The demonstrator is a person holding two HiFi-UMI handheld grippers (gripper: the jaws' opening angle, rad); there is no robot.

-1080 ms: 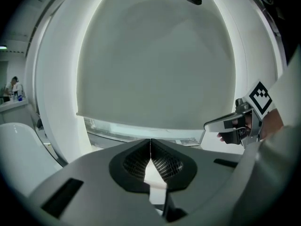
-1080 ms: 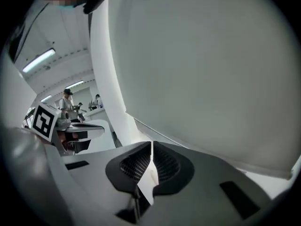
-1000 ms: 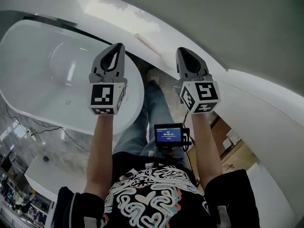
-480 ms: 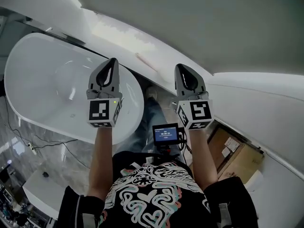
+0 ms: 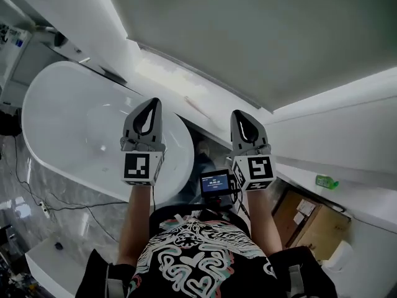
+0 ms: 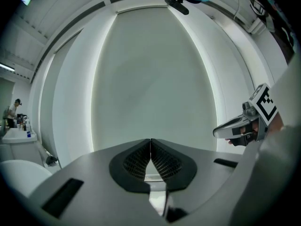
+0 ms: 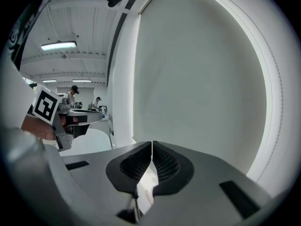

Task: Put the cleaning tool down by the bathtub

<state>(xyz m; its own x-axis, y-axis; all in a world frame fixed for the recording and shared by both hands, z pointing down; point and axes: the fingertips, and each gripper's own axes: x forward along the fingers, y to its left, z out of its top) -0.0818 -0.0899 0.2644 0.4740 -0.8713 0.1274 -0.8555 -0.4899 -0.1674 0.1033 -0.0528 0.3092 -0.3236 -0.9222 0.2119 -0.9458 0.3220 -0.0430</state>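
Both arms have lifted since the earlier frames, and the head view has tilted up with them. The pale wall (image 5: pixel 248 36) now fills the upper half of the frame, and the white bathtub (image 5: pixel 80 126) has slid down to the left middle. More of the room's right side has come in, with a cardboard box (image 5: pixel 310 225) at lower right.

The left gripper (image 5: pixel 153 102) and the right gripper (image 5: pixel 238 114) stand side by side at centre frame, pointing at the wall. Each gripper's own view shows its ribbed pads pressed together with nothing between them, so both are clenched and empty. Neither carries the tool, so the putting down looks already done and the hands appear to be drawing away from it.

A thin pale stick (image 5: pixel 197 108) lies slantwise on the strip between the tub's rim and the foot of the wall. It is probably the cleaning tool, though it is too small to tell for sure. In the picture it sits in the gap between the two gripper tips, touching neither and seemingly well below them, just beside the tub's right end. A small green object (image 5: pixel 325 181) rests on the ledge at right, and what it is cannot be told.
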